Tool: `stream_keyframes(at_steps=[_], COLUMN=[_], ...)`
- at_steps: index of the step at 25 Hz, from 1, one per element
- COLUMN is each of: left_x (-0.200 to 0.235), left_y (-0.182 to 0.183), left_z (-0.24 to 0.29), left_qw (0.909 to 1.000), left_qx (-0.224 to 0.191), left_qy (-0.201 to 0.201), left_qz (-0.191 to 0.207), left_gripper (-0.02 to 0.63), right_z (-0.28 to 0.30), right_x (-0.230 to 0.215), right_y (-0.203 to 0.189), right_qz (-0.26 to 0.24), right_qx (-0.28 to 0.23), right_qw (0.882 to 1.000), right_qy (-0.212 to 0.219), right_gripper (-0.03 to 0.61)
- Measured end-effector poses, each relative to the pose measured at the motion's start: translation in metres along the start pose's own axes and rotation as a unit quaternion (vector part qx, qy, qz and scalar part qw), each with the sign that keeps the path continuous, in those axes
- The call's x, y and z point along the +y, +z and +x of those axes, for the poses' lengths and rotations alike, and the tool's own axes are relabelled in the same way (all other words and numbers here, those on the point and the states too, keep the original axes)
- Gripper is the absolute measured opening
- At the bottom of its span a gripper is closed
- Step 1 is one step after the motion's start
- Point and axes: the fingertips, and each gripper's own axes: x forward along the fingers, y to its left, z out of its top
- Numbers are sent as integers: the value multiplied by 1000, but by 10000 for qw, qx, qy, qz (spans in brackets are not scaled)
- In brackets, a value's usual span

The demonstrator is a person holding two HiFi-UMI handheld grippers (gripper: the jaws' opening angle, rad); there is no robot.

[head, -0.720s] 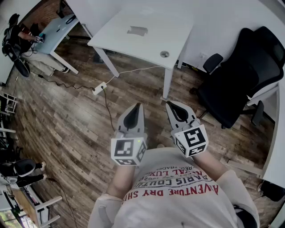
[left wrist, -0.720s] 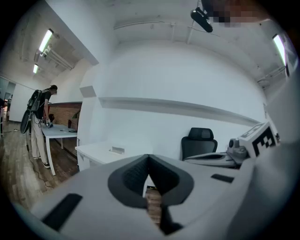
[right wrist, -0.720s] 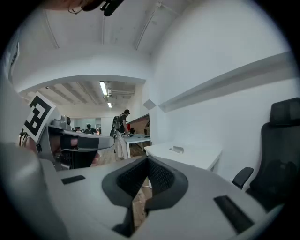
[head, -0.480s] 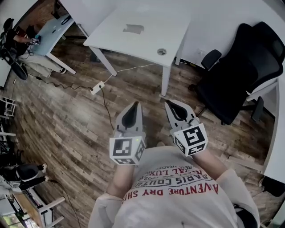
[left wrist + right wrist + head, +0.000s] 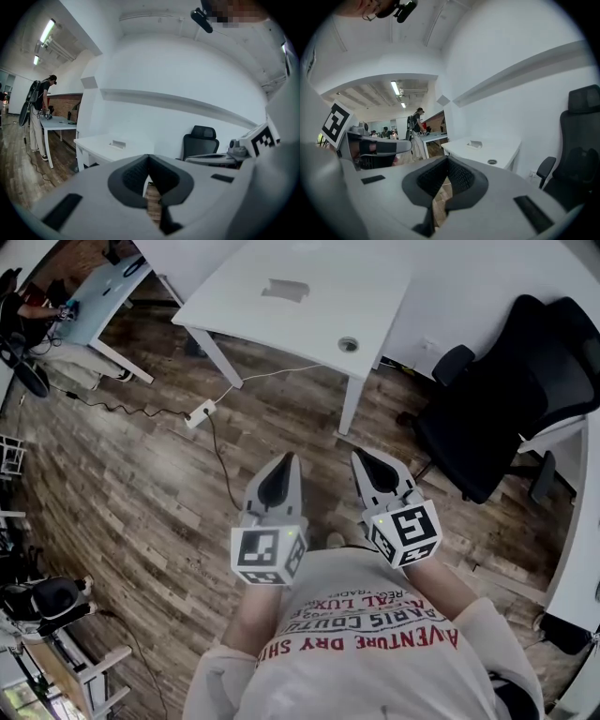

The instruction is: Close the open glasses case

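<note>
step: I am judging this as the approach; the closing is not yet begun; I am standing on the wooden floor (image 5: 141,493) and holding both tools in front of my chest
left gripper (image 5: 285,461): its jaws are meeting at the tips with nothing between them; only floor is showing through the slot behind the pads
right gripper (image 5: 362,457): likewise pinched together at the tip and carrying nothing
case: a small pale object (image 5: 287,289) is lying on the white table (image 5: 319,329), well apart from both tools; I am taking it for the glasses case, but it is too small to tell whether its lid is up
surroundings: a black office chair (image 5: 487,418) is standing to the right of the table; a power strip (image 5: 199,413) is lying on the floor near the table's leg
next move: I am expecting to walk up to the table and bring both tools down over that object; one tool should be steadying the base while the other is tipping the lid over until it seats; that can be done as a push with the jaws as they are
</note>
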Motion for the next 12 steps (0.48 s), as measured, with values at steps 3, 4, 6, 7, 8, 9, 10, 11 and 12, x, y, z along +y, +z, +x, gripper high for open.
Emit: stream_keyframes(at_steps=[3, 4, 6, 7, 8, 9, 10, 11, 12], left_x=[19, 27, 45, 55, 66, 76, 87, 99, 111], left_y=[-2, -1, 5, 8, 12, 16, 20, 24, 28], left_z=[10, 13, 22, 27, 32, 38, 43, 49, 54], left_qw=[9999, 9999, 9999, 9999, 9999, 9998, 9998, 9997, 9997], left_qx=[78, 90, 95, 93, 95, 101, 107, 110, 106], left_qy=[-11, -16, -29, -45, -72, -107, -146, -183, -219], left_qz=[-68, -86, -109, -113, -113, -110, -106, -103, -98], left_gripper=[-2, -2, -2, -2, -2, -2, -2, -2, -2], right_z=[20, 28, 49, 60, 71, 83, 95, 106, 118], right_x=[1, 2, 4, 6, 8, 9, 11, 13, 16], right_y=[-2, -1, 3, 6, 10, 14, 17, 21, 24], right_qz=[54, 68, 65, 51, 37, 26, 22, 21, 18], right_qx=[97, 122, 149, 154, 158, 165, 175, 188, 200], right_qw=[9999, 9999, 9999, 9999, 9999, 9998, 9998, 9997, 9997], right_qy=[-24, -32, -39, -43, -54, -75, -105, -138, -170], right_gripper=[12, 12, 12, 12, 12, 12, 12, 12, 12])
